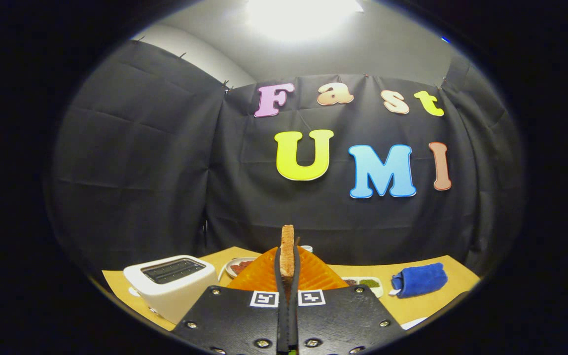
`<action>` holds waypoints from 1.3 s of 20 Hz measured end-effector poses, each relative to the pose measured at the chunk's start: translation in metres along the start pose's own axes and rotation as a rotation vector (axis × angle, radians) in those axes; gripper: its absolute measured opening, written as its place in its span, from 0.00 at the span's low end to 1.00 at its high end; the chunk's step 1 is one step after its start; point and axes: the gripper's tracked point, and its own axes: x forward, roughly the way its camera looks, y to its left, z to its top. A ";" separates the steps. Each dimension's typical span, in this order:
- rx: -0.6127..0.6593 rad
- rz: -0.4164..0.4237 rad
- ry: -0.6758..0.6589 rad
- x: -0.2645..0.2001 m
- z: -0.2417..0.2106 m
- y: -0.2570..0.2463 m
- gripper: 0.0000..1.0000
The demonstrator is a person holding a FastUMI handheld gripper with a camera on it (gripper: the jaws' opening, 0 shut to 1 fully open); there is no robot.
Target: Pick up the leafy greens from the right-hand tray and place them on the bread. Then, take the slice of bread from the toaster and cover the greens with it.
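While clamped narrow, claw (287, 264) holding bread (287, 255) upright on edge between both fingers, lifted above the surface (432, 303). Just ahead and left, white toaster (170, 286) with dark slots. Beyond the fingers, plate (237, 266) with red food left, tray (369, 284) with greens (369, 283) right. Farther right, blue cloth (419, 279).

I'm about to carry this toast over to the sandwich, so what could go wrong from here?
The bread slice stands on edge, pinched thinly between the gripper fingers, so it could slip or crumble. Held high above the table, it would fall far. The toaster sits just beside the path and could be knocked.
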 end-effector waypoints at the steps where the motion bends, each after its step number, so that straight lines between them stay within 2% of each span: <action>1: -0.020 -0.015 0.009 -0.005 -0.005 -0.010 0.00; 6: -0.119 -0.073 0.097 -0.026 -0.042 -0.048 0.00; 11: -0.140 -0.093 0.193 -0.038 -0.090 -0.069 0.00; 21: -0.192 -0.063 0.304 -0.046 -0.160 -0.057 0.00; 26: -0.207 -0.026 0.321 -0.047 -0.175 -0.036 0.00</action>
